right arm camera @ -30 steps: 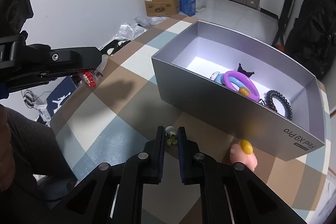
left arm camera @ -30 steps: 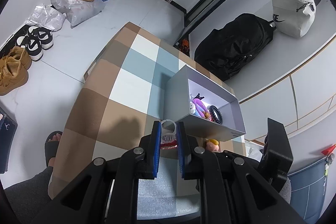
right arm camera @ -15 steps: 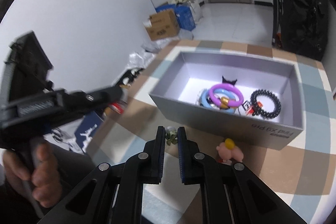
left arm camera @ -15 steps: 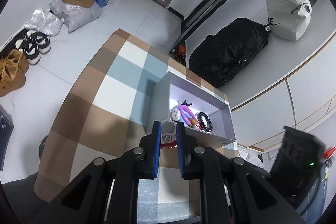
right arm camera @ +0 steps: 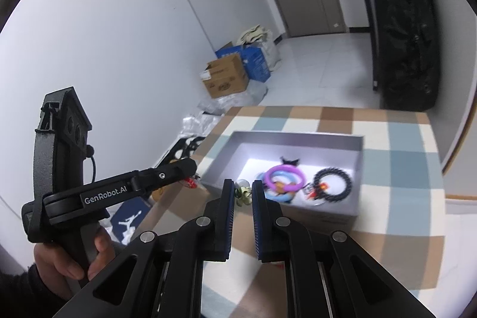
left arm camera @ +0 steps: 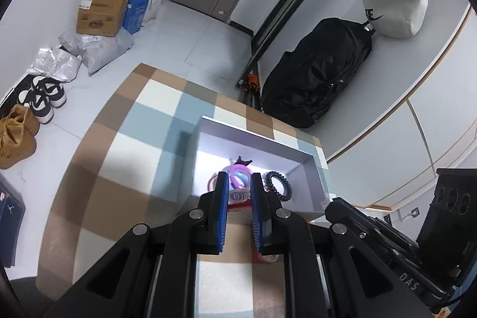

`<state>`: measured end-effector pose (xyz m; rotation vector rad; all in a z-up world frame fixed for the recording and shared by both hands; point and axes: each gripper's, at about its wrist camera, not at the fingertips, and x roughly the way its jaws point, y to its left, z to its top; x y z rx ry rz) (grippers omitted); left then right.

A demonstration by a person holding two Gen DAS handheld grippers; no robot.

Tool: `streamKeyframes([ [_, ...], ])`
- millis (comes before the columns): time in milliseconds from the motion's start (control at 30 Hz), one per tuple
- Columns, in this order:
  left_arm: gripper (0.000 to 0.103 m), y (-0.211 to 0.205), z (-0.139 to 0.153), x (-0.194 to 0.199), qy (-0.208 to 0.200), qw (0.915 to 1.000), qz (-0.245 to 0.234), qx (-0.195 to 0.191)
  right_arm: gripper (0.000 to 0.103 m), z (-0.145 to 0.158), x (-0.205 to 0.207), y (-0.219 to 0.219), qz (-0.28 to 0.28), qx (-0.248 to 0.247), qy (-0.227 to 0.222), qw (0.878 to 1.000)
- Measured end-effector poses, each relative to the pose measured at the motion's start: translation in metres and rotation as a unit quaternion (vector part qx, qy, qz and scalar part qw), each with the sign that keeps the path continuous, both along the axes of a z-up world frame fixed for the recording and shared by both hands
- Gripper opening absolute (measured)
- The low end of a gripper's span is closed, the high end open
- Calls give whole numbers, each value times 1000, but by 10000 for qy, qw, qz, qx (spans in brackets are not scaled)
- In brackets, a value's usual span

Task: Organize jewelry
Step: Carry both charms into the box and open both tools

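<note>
Red-and-clear trinket [left arm camera: 237,200] pinched between the pads of the left hand-held gripper [left arm camera: 238,184], above the near wall of the grey box [left arm camera: 256,136]. Small green charm [right arm camera: 243,194] pinched in the right hand-held gripper [right arm camera: 241,189], just short of the same box. Ahead of both, inside: purple ring [right arm camera: 284,177], black coil band [right arm camera: 334,184]. Checked surface [left arm camera: 119,157] beneath.
</note>
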<state>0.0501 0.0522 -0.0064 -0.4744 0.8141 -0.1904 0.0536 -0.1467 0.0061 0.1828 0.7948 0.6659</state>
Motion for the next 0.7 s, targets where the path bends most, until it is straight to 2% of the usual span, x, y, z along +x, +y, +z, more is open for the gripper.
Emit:
streamKeyframes([
  [167,10,-4,-4,7,-13,9998,-135,111,11,6,3,-8,-36,-36,-196,9998],
  [233,10,-6,-4,8,-113,9993,-109,339,11,5,5,-9,-62,-107,-317,9994],
  [500,10,-7,-7,25,-157,9989,-160,403,11,-4,28,-7,-95,26,-179,9998],
  [700,10,-9,-13,39,-33,9990,-213,402,11,-6,43,-6,-87,108,-82,9999],
])
